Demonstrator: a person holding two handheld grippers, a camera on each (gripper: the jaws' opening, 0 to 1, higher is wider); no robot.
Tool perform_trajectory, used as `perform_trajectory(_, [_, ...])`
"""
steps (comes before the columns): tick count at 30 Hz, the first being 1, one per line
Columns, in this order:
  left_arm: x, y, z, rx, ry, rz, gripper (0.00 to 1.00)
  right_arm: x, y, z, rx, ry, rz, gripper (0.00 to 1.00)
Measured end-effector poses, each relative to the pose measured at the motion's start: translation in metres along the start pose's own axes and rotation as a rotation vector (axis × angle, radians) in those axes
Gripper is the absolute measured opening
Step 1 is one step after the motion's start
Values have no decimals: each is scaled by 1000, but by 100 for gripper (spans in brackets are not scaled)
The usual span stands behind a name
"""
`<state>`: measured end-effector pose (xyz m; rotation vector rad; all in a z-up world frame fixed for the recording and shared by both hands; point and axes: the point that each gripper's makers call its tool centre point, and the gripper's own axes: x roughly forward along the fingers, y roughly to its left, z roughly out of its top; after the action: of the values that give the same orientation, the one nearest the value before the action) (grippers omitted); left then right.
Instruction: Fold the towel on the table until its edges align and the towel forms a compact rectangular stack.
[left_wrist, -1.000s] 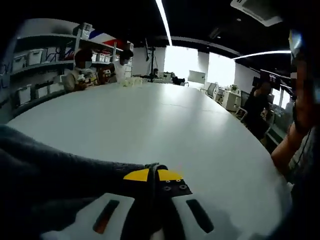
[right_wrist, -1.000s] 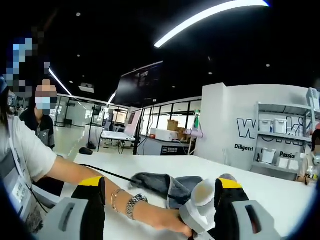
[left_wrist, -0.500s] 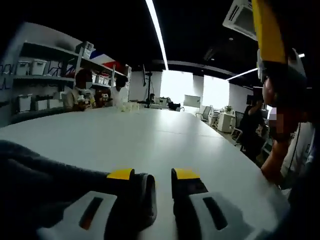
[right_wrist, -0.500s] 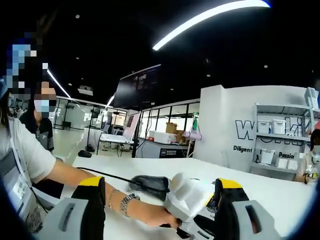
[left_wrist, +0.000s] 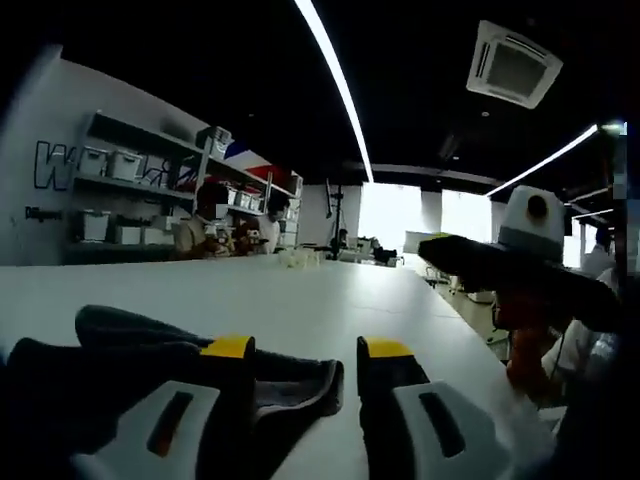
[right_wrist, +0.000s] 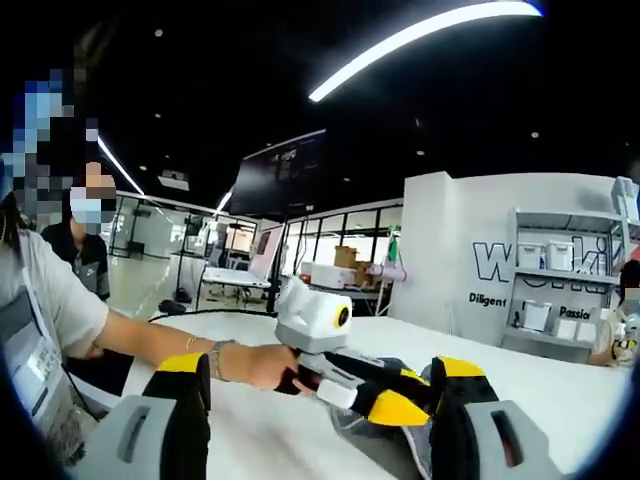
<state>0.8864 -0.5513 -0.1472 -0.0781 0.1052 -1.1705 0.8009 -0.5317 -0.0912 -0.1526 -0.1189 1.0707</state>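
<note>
Left gripper view — left gripper (left_wrist: 305, 350), pinching the towel (left_wrist: 150, 350) a second ago, now gapes empty; right gripper (right_wrist: 325, 375) open, empty.

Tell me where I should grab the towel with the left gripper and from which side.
Probably the rounded folded end of the towel just ahead of the left gripper, coming in low and straight ahead. That edge bulges off the table between the open jaws.

Both grippers have black jaws with yellow tips on white bodies; the person wears a wristwatch (right_wrist: 222, 347).
</note>
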Motion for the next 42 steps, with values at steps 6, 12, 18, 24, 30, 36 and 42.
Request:
perform_trajectory(6, [-38, -8, -20, 25, 69, 19, 64, 4, 0, -10, 6, 29, 0, 95])
perform_trajectory(12, [-52, -15, -25, 70, 113, 45, 84, -16, -5, -22, -5, 54, 17, 95])
perform_trajectory(18, [-73, -23, -28, 90, 145, 137, 99, -21, -9, -33, -7, 86, 17, 95])
perform_trajectory(24, [-104, -26, -12, 97, 76, 200, 100, -26, -19, -37, -7, 105, 5, 96])
perform_trajectory(30, [-116, -25, -21, 86, 92, 226, 100, -23, -28, -49, 6, 145, -13, 96])
perform_trajectory(36, [-113, -31, -27, 94, 123, 197, 100, -23, -39, -54, 27, 161, -38, 96])
perform_trajectory(42, [-112, -33, -25, 75, 115, 169, 99, -23, -42, -53, 29, 163, -45, 96])
